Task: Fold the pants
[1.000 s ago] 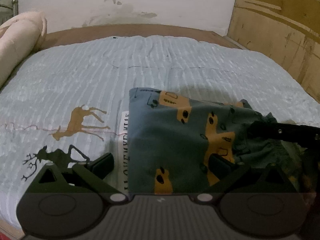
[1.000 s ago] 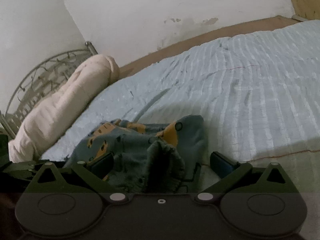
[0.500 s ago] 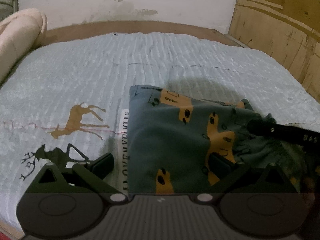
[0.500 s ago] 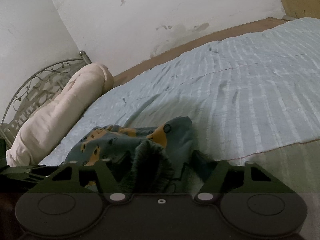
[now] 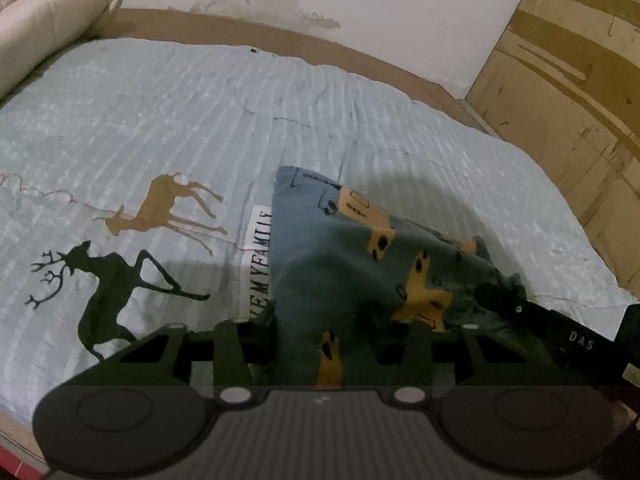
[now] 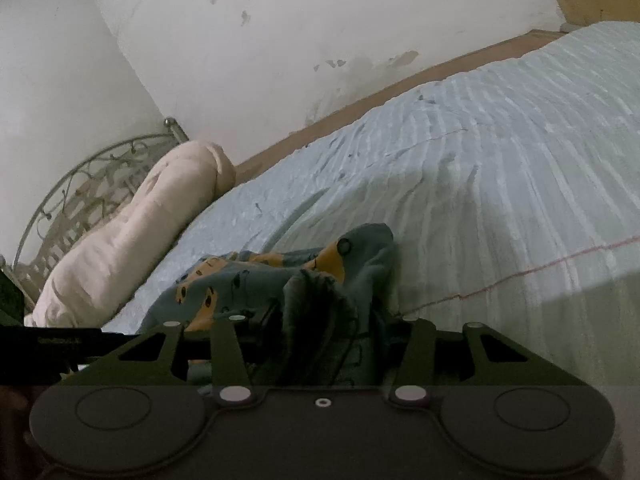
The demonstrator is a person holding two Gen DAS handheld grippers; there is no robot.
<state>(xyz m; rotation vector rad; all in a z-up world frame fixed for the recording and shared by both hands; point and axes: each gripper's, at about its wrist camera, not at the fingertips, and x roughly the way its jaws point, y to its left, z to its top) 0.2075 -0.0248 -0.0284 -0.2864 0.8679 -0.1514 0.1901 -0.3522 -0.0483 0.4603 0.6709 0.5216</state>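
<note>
Small blue-grey pants (image 5: 332, 264) with yellow car prints lie bunched on a pale blue striped bedspread (image 5: 168, 120), beside its deer print (image 5: 168, 208). The left gripper (image 5: 324, 340) is closing, its jaws narrowing around the near edge of the cloth. The right gripper (image 6: 320, 336) is closing too, on a raised dark fold at the other side. Both seem to be taking hold, probably to lift and spread the garment.

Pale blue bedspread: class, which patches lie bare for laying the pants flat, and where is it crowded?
Bare: the pale blue striped bedspread between the deer prints and the cream rolled bolster. Crowded: the near edge, where both closing grippers flank the blue car-print pants.
</note>
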